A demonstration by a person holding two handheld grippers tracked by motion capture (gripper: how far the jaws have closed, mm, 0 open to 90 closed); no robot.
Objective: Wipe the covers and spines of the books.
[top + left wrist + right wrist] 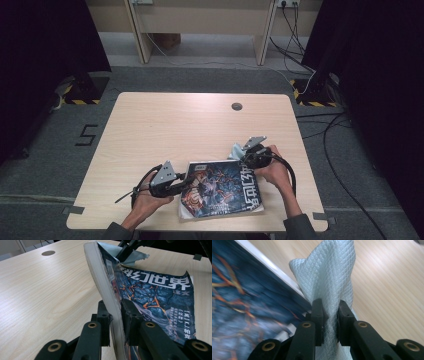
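A magazine [222,189] with a dark blue cover and white Chinese lettering lies near the front edge of the wooden table [165,125]. My left gripper [184,184] is shut on its left edge. In the left gripper view the jaws clamp the white page block of the magazine [150,292], with that edge lifted. My right gripper [243,157] sits at the magazine's far right corner, shut on a pale quilted cloth [236,149]. In the right gripper view the cloth [332,272] stands up between the jaws of the right gripper [330,312], beside the blurred magazine [242,305].
A small round grommet [236,106] sits in the tabletop near the far edge. Dark curtains flank both sides, and cables [300,55] run over the floor at the back right. A pale wooden frame [200,30] stands beyond the table.
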